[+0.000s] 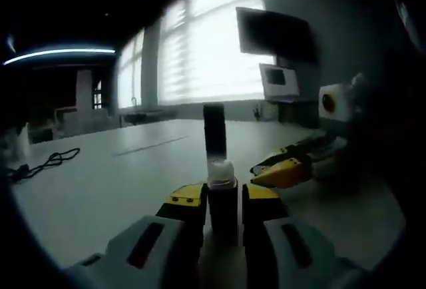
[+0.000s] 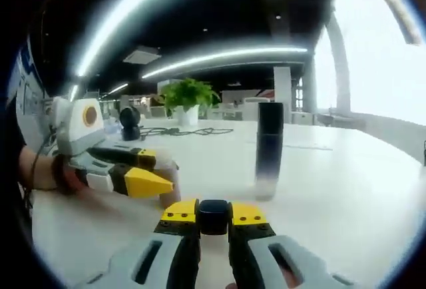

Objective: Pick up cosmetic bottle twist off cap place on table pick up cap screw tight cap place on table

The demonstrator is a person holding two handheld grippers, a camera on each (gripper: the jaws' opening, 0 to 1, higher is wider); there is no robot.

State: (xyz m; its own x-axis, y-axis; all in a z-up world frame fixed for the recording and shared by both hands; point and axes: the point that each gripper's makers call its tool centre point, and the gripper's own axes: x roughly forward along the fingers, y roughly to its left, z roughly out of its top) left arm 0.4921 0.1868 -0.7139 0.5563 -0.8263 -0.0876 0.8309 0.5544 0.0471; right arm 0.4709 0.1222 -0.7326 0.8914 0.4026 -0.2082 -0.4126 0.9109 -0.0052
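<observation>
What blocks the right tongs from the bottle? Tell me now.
Nothing visible. Bare table lies between the right tongs and the upright bottle. The left tongs sit off to one side.

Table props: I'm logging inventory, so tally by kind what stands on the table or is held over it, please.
Bottles: 2, the open bottle in the left gripper and the standing bottle
Caps: 1, the cap in the right gripper
Cables: 1, the cable
Plants: 1, the potted plant
Total: 5
</observation>
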